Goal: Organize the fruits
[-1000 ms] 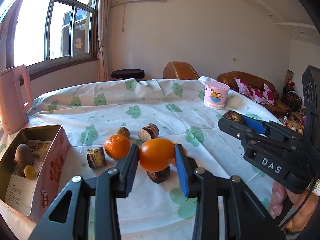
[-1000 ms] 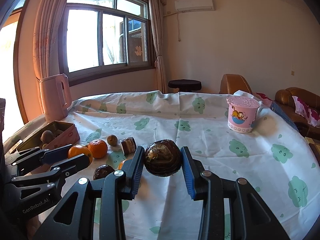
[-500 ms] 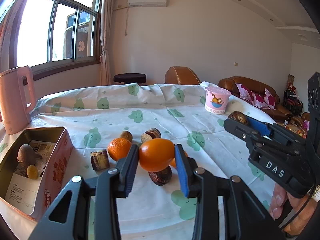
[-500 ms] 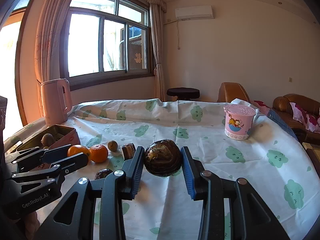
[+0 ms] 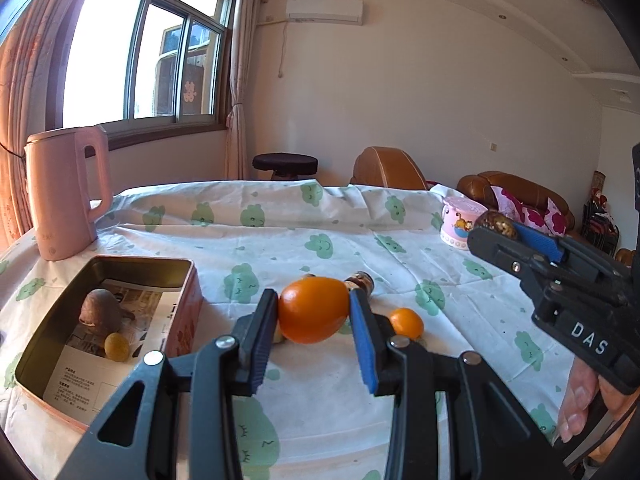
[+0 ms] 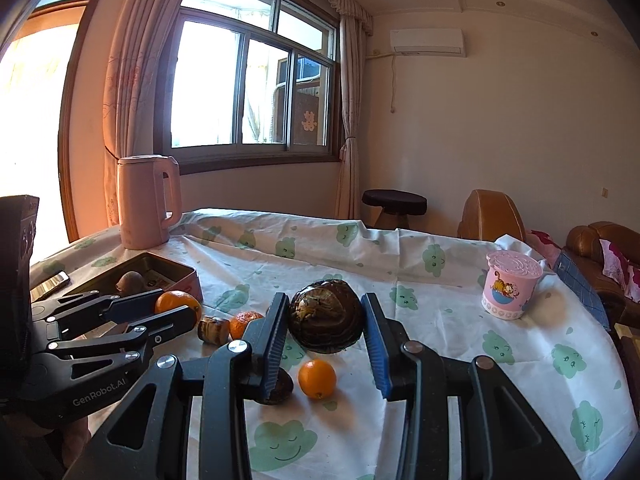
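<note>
My left gripper [image 5: 314, 316] is shut on a large orange [image 5: 313, 309] and holds it above the table, just right of an open pink tin box [image 5: 120, 268]. The box holds a brown fruit [image 5: 100, 312] and a small yellow fruit [image 5: 117, 346]. My right gripper [image 6: 325, 322] is shut on a dark brown round fruit [image 6: 325, 320] held above the table. In the right wrist view a small orange [image 6: 317, 378], a tangerine [image 6: 245, 322], a brown cylinder piece [image 6: 213, 330] and a dark fruit [image 6: 278, 392] lie on the cloth. The left gripper also shows there [image 6: 176, 314].
A pink kettle [image 5: 66, 196] stands at the table's back left behind the box. A pink cartoon cup [image 6: 510, 290] stands at the right. The table has a white cloth with green clouds [image 5: 320, 240]. A stool [image 6: 394, 202] and sofas stand beyond.
My left gripper has swung left with the orange toward the tin box, which now looks closer. My right gripper has moved left too, still holding the dark fruit.
</note>
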Demonstrator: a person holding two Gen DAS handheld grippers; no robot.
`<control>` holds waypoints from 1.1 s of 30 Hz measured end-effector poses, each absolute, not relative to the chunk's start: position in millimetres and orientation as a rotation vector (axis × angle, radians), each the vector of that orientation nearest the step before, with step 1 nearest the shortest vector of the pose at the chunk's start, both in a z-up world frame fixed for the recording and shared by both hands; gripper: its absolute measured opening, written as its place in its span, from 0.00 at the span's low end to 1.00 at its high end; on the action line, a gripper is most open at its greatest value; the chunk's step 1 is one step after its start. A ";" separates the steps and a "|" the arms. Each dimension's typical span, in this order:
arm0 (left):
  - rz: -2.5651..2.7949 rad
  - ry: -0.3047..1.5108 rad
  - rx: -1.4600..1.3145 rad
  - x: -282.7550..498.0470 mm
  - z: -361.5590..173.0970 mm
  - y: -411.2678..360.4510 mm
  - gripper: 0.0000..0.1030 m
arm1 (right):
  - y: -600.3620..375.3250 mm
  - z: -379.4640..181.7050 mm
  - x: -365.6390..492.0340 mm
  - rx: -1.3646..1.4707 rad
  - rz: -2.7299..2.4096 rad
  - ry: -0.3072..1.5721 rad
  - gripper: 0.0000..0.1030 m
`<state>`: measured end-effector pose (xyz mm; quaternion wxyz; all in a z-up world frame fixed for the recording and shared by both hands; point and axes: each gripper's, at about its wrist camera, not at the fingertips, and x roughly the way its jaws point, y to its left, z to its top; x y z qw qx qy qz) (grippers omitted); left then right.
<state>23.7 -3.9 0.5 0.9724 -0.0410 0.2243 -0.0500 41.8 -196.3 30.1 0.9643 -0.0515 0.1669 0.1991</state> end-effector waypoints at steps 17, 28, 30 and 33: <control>0.090 0.453 -0.138 21.0 6.6 108.1 0.37 | -87.2 54.4 62.8 -0.189 0.616 0.345 0.38; 0.150 0.515 -0.127 26.6 -4.0 144.5 0.37 | -27.3 40.0 75.7 -0.220 0.714 0.399 0.38; 0.155 0.526 -0.125 28.3 -6.6 148.4 0.37 | -18.6 35.9 77.0 -0.224 0.728 0.411 0.38; 0.167 0.542 -0.123 30.5 -10.2 153.4 0.37 | -4.4 28.4 77.4 -0.234 0.747 0.430 0.38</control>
